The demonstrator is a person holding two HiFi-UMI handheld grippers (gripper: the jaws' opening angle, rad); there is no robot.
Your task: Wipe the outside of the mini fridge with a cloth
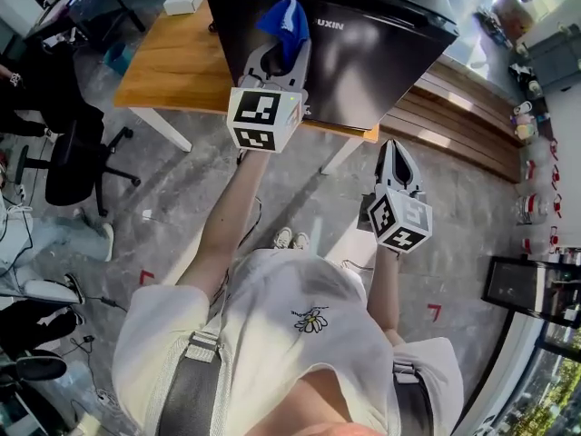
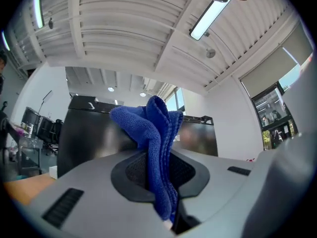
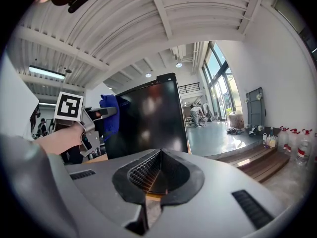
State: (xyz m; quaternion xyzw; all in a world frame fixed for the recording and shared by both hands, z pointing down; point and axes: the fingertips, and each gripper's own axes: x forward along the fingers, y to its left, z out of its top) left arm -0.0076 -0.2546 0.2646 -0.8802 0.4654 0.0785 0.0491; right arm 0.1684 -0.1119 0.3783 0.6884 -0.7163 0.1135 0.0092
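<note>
I had the left gripper (image 1: 283, 45) pinching a crumpled blue terry cloth (image 1: 284, 18) near the upper middle of the head view. Its jaws were closed on a narrow fold, and most of the cloth bunched loose above the tips. The cloth was held up at the glossy black mini fridge (image 1: 363, 53), which filled the upper centre and right of the frame on a light wooden table (image 1: 172, 62). The right gripper (image 1: 397, 157) hung lower, at centre right and well apart from the fridge, with its jaws pressed together on nothing.

What worried me most was the grip. With so little fabric between the pads, a firm drag across the door could have pulled the cloth out. The bunching was a second risk: the grey jaw tips sat just behind a small wad, so a steep angle could have put hard plastic on the shiny panel and scratched it. The fridge also stood toward the table's right end, and nothing braced it (my right gripper was idle), so a hard push might have shifted it.

I could not tell whether the cloth was touching the panel or only just beside it, since no view showed the gap cleanly. The fridge's far edge ran out of the top of the head view. Its back was hidden, and reflections blurred the door surface.
</note>
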